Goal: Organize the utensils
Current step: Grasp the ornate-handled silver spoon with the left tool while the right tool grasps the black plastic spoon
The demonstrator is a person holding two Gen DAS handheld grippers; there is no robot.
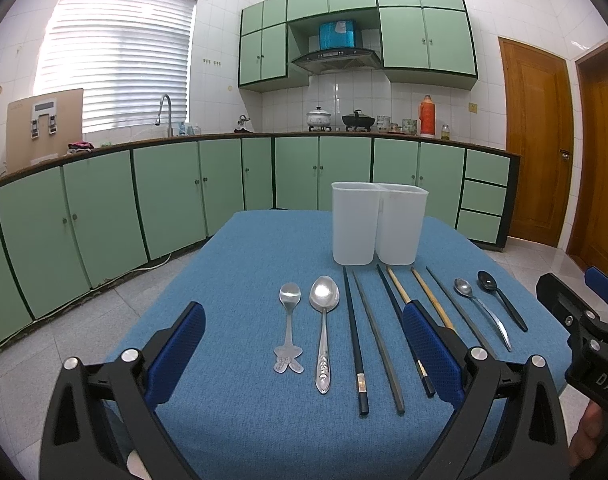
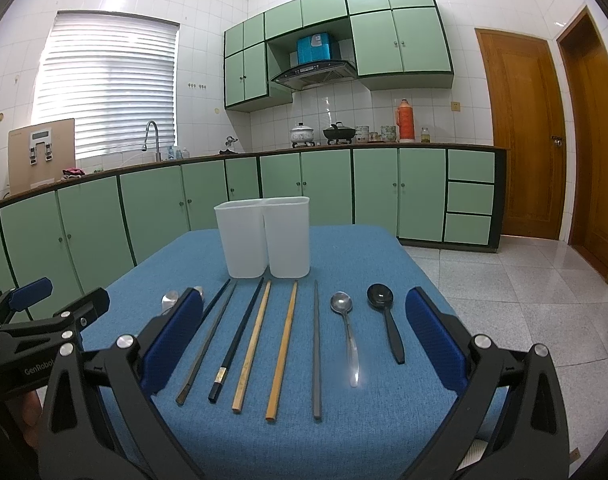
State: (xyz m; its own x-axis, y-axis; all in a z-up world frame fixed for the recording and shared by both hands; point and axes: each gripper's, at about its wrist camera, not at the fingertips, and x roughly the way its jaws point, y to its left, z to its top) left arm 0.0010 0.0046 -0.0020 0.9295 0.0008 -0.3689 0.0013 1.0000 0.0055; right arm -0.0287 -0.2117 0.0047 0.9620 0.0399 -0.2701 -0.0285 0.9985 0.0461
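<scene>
Both the left tongs and right tongs are held wide apart, empty, above the blue-clothed desk. Spoons and chopsticks are laid in a row before a white two-compartment holder.

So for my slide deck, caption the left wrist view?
Open left gripper above a blue mat with spoons and chopsticks lined up before an empty holder.
</scene>
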